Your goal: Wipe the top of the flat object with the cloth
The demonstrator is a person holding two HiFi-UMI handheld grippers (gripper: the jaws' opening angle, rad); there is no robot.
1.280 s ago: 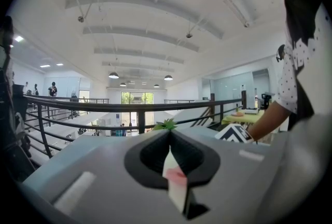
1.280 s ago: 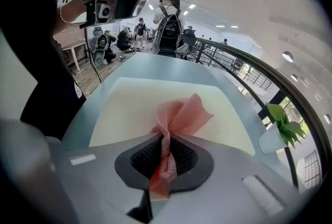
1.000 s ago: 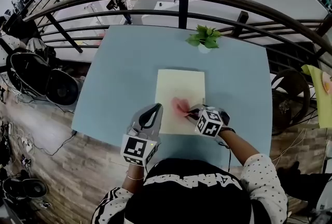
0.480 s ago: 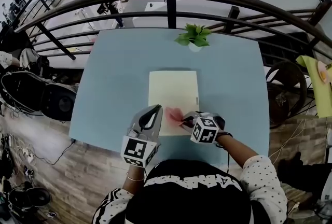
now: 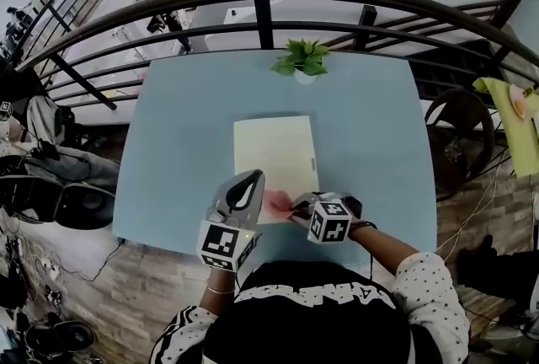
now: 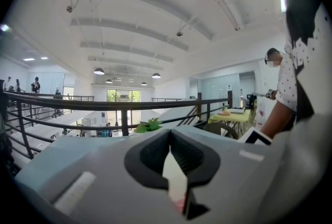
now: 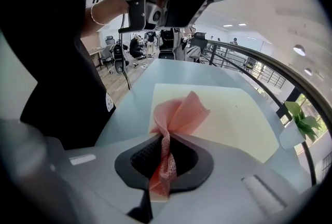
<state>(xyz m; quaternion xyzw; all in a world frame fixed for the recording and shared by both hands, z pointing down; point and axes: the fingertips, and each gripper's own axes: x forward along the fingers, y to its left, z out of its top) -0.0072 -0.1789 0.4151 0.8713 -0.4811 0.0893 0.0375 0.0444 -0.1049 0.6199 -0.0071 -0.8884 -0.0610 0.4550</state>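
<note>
I'm seeing one pink cloth (image 7: pixel 180 112), one pale flat sheet (image 5: pixel 274 153) and one potted plant (image 5: pixel 301 59) on the blue table (image 5: pixel 185 126). My right gripper (image 5: pixel 295 207) is pinching the cloth on the sheet's near edge, and only the right gripper view is showing its twist. My left gripper (image 5: pixel 252 176) is hanging just beside it, jaws pressed nearly together on nothing.

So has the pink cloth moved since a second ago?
Yes. The pink cloth, pinched in the right hand-held gripper, has slid toward the person, closer to the near edge of the pale board.
</note>
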